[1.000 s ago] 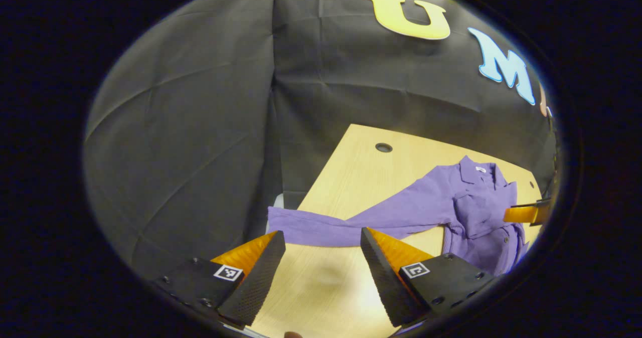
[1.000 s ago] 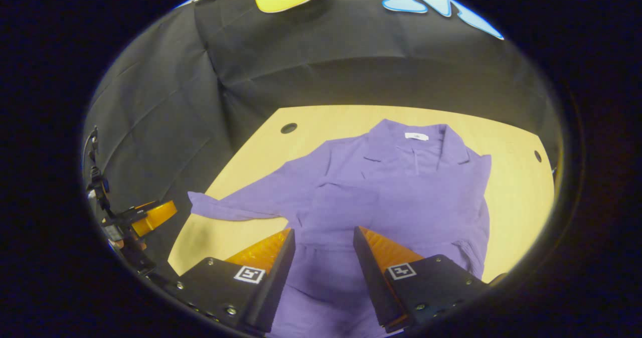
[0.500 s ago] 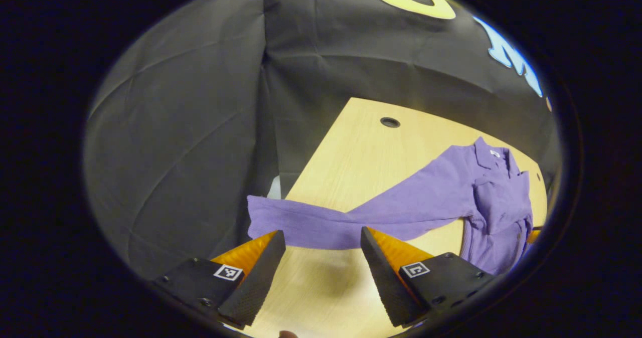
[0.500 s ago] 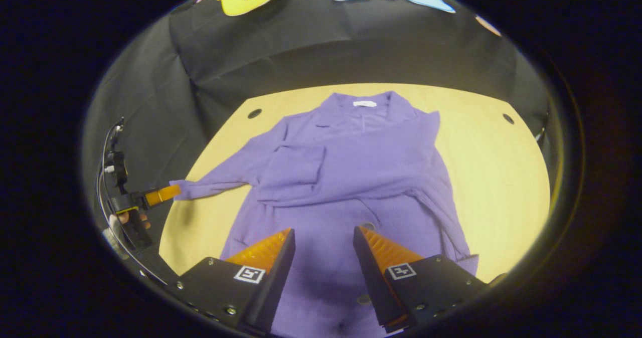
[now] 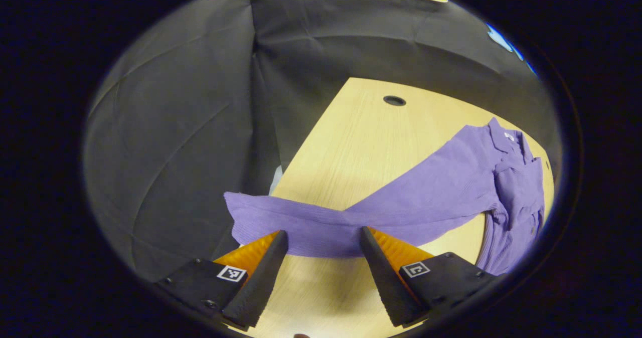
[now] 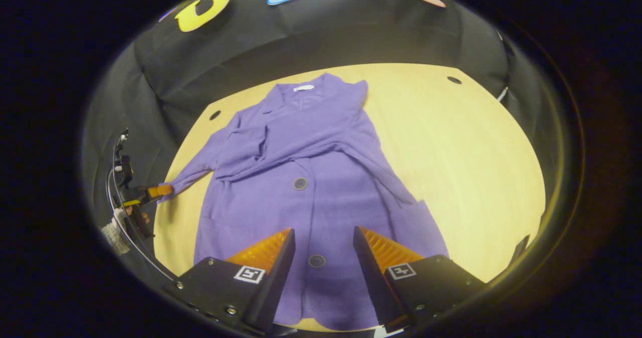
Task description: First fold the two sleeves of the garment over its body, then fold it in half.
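A purple buttoned cardigan [image 6: 331, 197] lies flat on the wooden table [image 6: 466, 157], collar at the far side. One sleeve [image 6: 311, 142] is folded across its chest. The other sleeve [image 5: 401, 207] stretches out sideways, and its cuff [image 5: 246, 215] reaches past the table's edge. My left gripper [image 5: 323, 242] is open, with that sleeve lying just ahead of its fingertips; in the right gripper view the left gripper [image 6: 159, 191] sits at the cuff end. My right gripper [image 6: 323, 237] is open above the hem, with nothing between its fingers.
The table has round cable holes [image 6: 215, 115] near its far corners [image 6: 454, 79]. A hand [image 6: 118, 230] and a cable sit off the table's left side. Black cloth walls close in the back and left. Bare wood lies to the right of the cardigan.
My left gripper has moved closer to the outstretched sleeve's cuff. My right gripper has drawn back and up from the chest, so the whole cardigan down to the hem now shows.
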Motion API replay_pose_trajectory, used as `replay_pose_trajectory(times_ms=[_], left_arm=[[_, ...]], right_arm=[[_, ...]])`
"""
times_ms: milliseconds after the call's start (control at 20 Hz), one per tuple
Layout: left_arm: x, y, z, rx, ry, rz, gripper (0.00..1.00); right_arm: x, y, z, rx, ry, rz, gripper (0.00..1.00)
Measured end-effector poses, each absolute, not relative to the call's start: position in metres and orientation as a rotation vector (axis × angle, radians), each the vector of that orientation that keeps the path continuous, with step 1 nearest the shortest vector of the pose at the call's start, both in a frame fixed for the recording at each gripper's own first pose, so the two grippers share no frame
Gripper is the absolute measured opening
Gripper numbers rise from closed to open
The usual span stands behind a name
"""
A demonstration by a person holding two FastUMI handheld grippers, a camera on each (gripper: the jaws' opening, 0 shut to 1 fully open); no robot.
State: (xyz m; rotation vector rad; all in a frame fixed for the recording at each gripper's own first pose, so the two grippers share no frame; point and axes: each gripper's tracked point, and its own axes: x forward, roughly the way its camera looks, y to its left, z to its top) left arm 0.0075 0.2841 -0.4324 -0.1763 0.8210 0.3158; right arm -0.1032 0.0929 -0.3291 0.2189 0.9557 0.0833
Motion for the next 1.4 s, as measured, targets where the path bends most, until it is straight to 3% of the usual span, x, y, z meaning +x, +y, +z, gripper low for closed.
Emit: replay_pose_trajectory(times_ms=[350,550,650,750,950,1100,1400], left_arm=[[0.012,0.276,-0.439,-0.192,0.825,0.264,0.94],[0.014,0.273,-0.438,-0.208,0.815,0.287,0.86],[0.011,0.270,-0.438,-0.203,0.814,0.312,0.75],[0.010,0.262,-0.433,-0.199,0.804,0.294,0.75],[0.022,0.254,-0.436,-0.185,0.818,0.273,0.32],[0.026,0.249,-0.435,-0.152,0.835,0.284,0.11],[0.028,0.250,-0.431,-0.105,0.845,0.280,0.10]], right_arm=[[-0.137,0.062,-0.334,0.194,0.995,0.030,0.74],[-0.155,0.048,-0.347,0.174,1.045,0.019,0.74],[-0.160,0.044,-0.349,0.192,1.057,0.009,0.74],[-0.162,0.041,-0.351,0.199,1.060,0.000,0.74],[-0.167,0.035,-0.354,0.199,1.069,-0.004,0.74],[-0.173,0.033,-0.359,0.205,1.081,-0.008,0.74],[-0.178,0.025,-0.367,0.210,1.090,-0.026,0.74]])
